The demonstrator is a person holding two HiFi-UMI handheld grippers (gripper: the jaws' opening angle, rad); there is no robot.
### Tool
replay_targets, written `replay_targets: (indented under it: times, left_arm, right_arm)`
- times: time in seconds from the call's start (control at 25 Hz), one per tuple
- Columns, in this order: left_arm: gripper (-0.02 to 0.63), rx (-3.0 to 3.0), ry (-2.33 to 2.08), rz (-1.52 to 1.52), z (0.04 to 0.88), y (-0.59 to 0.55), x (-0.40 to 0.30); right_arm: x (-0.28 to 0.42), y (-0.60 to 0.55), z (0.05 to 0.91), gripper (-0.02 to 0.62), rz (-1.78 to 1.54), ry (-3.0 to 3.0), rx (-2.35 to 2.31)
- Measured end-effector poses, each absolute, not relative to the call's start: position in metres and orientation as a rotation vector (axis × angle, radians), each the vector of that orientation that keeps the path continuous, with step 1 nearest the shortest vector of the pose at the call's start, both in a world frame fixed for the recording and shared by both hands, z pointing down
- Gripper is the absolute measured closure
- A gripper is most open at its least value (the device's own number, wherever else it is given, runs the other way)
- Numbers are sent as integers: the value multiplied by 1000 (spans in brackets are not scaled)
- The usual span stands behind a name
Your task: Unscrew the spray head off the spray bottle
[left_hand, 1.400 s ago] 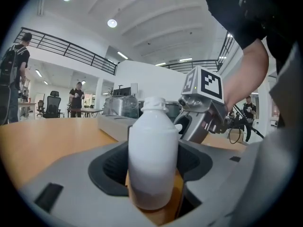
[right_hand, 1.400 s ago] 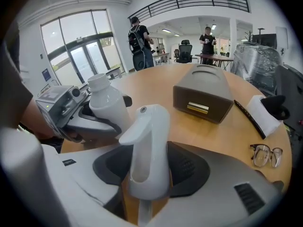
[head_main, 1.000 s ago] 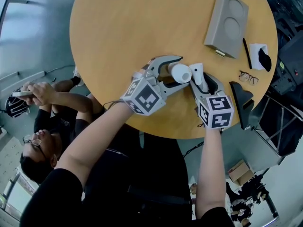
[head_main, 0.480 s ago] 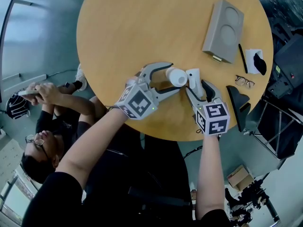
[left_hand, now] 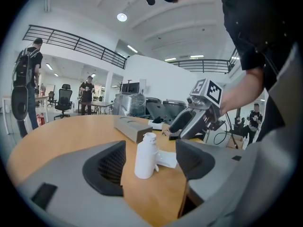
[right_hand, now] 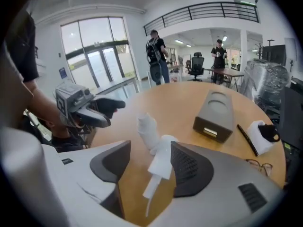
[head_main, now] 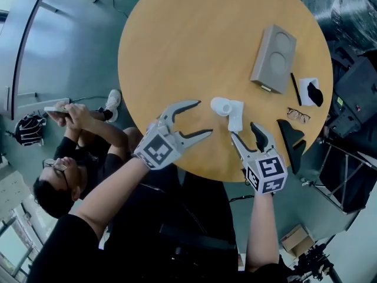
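Spray head [head_main: 235,119] lies beside the bottle [head_main: 221,105]
Our left claw [head_main: 205,118] and just-opened right claw [head_main: 242,130] hang released, empty: unscrewing looks finished.

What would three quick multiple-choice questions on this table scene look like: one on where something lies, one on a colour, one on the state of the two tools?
1. Where is the spray head relative to the bottle?
A. Screwed onto it
B. Lying on the table beside it
C. Held above it
2. What colour is the bottle?
A. White
B. Blue
C. Green
3. How are the left tool and right tool?
A. Both open, holding nothing
B. Both clamped on the bottle
C. One shut on a pen

Answers: 1 B, the head lies next to the upright bottle; 2 A, it is plain white; 3 A, both are clear of the bottle with jaws apart, the right tool's having just been opening, nothing gripped.
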State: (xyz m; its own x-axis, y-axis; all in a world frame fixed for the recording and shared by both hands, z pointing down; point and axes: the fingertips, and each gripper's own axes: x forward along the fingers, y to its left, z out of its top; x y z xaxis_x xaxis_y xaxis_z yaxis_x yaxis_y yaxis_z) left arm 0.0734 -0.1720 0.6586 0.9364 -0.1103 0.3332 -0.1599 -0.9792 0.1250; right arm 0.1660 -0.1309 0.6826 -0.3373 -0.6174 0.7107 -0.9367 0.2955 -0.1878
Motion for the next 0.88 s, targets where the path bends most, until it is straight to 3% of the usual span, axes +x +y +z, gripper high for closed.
replay_targets:
  times: [0.32, 0.36, 0.4, 0.44, 0.48, 0.68, 0.88]
  left_arm:
    - [276, 2831, -249, 330, 523, -132, 24]
    - [278, 2824, -262, 297, 503, -128, 21]
    - [296, 2817, -268, 261, 484, -123, 19]
    - [412, 2819, -260, 227, 466, -119, 19]
    - [487, 2837, -239, 201, 449, -113, 19]
    - [600, 2900, -196, 196, 403, -79, 32]
    - [600, 2941, -154, 214, 379, -53, 46]
  right_arm:
    - [107, -109, 507, 320, 640, -2595, 1328]
    - [103, -104, 492, 364, 591, -2623, 1317]
    - [100, -100, 478, 480, 534, -2644, 1306]
    - [97, -96, 465, 553, 480, -2664, 1293]
    - [94, -92, 453, 573, 439, -2683, 1282]
    - [97, -62, 389, 577, 348, -2823, 1265]
    - [99, -46, 346, 577, 276, -2917, 1243]
